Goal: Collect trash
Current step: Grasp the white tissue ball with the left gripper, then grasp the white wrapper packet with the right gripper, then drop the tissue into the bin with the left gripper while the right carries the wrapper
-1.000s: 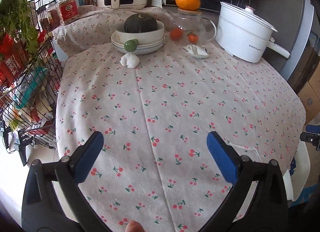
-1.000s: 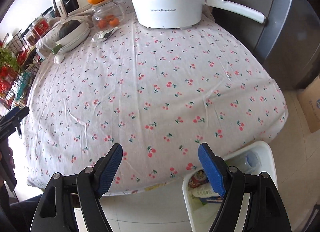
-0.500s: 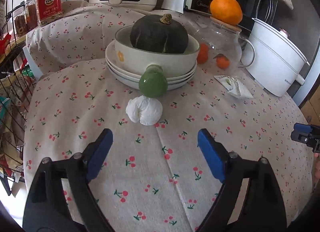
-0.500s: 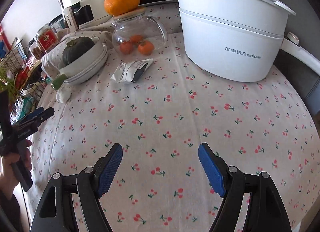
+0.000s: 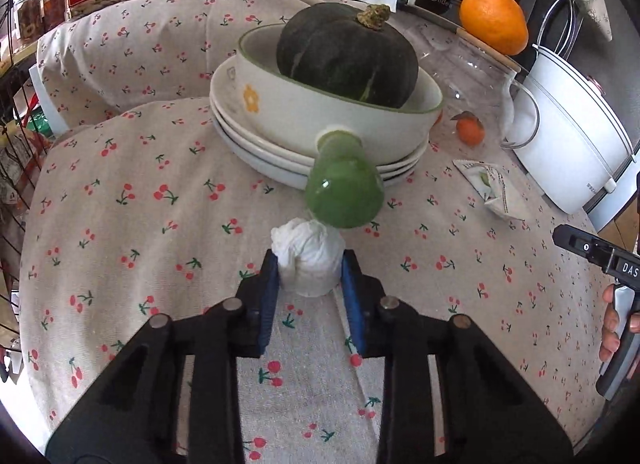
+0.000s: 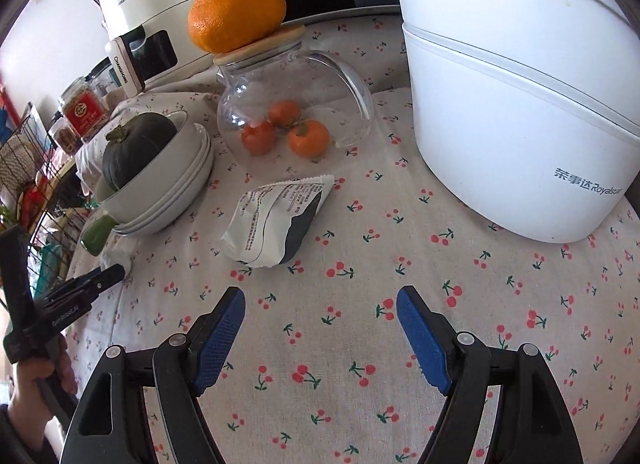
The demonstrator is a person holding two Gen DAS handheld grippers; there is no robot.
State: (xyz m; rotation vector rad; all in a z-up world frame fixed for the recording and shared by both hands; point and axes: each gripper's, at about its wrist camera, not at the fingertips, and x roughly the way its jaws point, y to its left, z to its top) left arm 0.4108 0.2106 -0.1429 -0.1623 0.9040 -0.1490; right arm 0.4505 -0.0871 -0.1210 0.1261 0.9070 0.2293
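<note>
gripping a crumpled white tissue (image 5: 310, 260), the left tongs (image 5: 309, 284) have their 2 blue pads closed against its sides, low on the cherry-print tabletop (image 5: 120, 224). just beyond the tissue lies the green handle (image 5: 344, 194) of a white bowl (image 5: 320, 112), which holds a dark squash (image 5: 348, 54) and sits on stacked plates (image 5: 256, 148). whether tissue and handle touch i cannot tell.

the right tongs (image 6: 320, 330) are wide open and hold nothing, hovering over bare cloth. a torn white wrapper (image 6: 276, 218) lies on the tabletop just beyond them, near the middle, apart from both pads. far of it stands a glass jug (image 6: 292, 108) with 3 small oranges (image 6: 286, 132) inside and a large orange (image 6: 236, 14) on its lid. a white pot (image 6: 516, 96) stands to the right. at the left the bowl and plates appear again, with the left tongs at the tissue beside the green handle.
</note>
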